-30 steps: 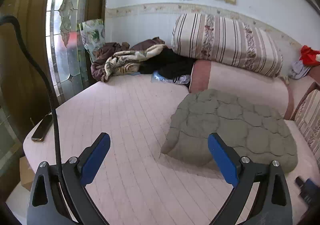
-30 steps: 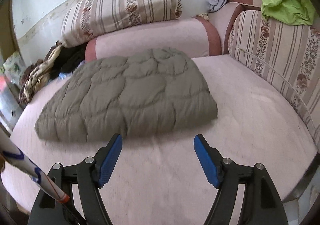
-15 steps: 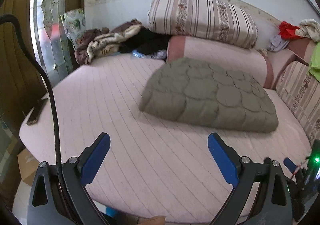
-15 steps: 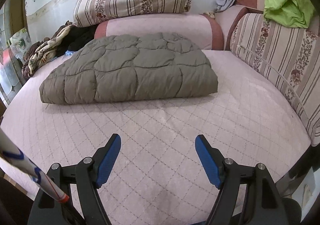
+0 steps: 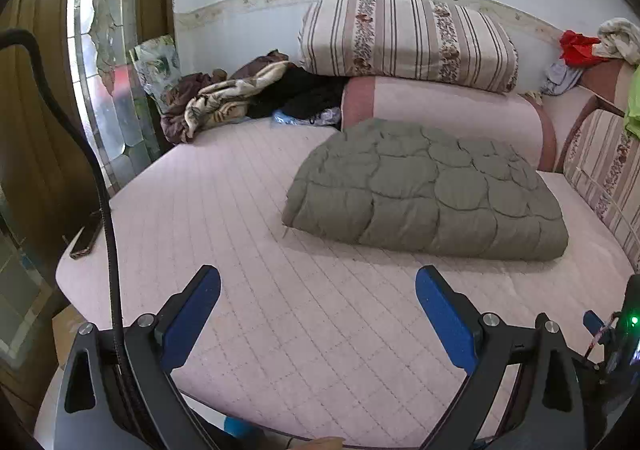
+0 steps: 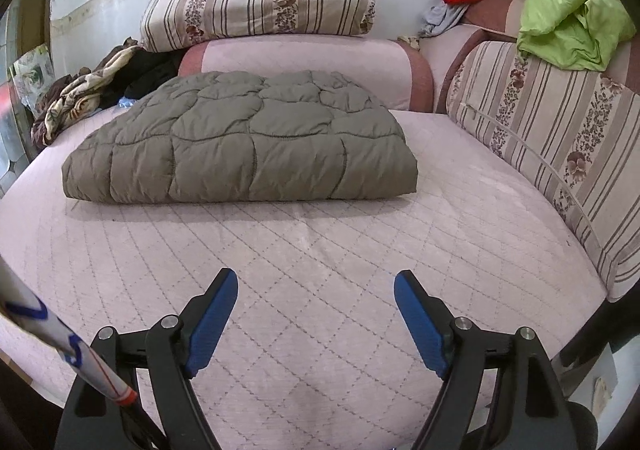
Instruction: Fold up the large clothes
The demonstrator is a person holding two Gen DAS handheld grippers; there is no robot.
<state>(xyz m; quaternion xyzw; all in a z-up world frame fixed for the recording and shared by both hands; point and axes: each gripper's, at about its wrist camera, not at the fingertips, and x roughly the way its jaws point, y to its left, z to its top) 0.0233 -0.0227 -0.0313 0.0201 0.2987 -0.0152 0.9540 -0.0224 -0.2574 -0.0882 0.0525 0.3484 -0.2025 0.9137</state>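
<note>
I am holding my left gripper and right gripper spread wide and empty, now drawn farther back from the folded grey quilted coat lying untouched on the pink mattress.

A pink quilted bed carries a folded olive padded garment at about one o'clock. A heap of crumpled clothes lies at eleven o'clock, and a phone at nine, on the edge.
</note>
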